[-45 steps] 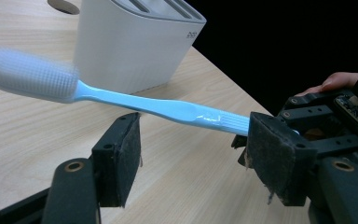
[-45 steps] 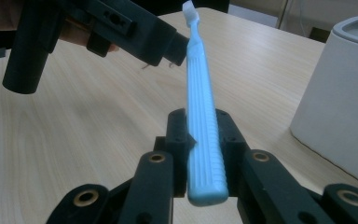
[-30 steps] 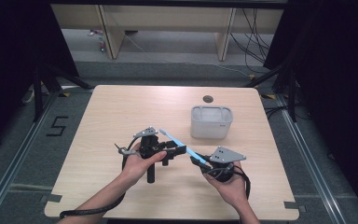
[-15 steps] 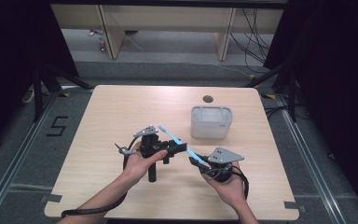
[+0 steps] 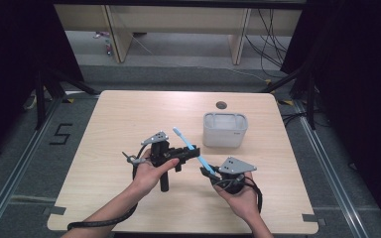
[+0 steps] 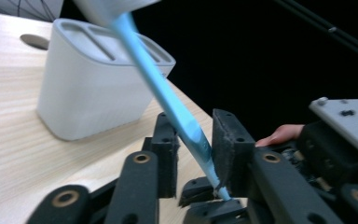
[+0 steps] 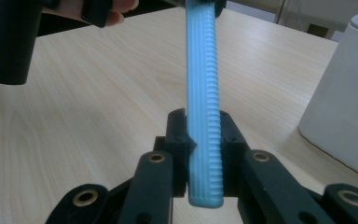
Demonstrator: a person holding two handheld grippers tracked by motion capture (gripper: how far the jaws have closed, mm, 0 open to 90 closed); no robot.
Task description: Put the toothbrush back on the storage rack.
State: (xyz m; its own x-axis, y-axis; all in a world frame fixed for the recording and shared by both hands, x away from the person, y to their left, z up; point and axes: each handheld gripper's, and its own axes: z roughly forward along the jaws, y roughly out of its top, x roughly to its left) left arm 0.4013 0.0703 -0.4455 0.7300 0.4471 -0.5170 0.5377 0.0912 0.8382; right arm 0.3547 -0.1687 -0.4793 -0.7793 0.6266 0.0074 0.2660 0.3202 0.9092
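A person sits at a light wood table (image 5: 119, 119) w/ a two-jaw gripper in each hand. The right gripper (image 5: 212, 173) is clamped on the butt end of a light blue toothbrush (image 5: 193, 150); in the right gripper view its jaws press both sides of the ribbed handle (image 7: 204, 116). The left gripper (image 5: 191, 154) sits around the mid-handle w/ jaws apart: in the left gripper view the handle (image 6: 168, 98) passes between them, close to one pad, clear gap to the other, so not gripped.

The brush is off the table, held between the two hands. Its long axis runs from the right gripper up and away to the person's left, white head (image 5: 177, 131) at the far end.

A white slotted holder (image 5: 224, 130) stands upright just beyond the grippers, toward the far right; open slots on top (image 6: 121, 42). A dark round hole (image 5: 221, 105) lies behind it.

Key relation: holder is forward of both tools, the right hand (image 5: 238, 198) being nearer. Prob. a handover or regrip in progress; the brush would need tipping near vertical over a slot.
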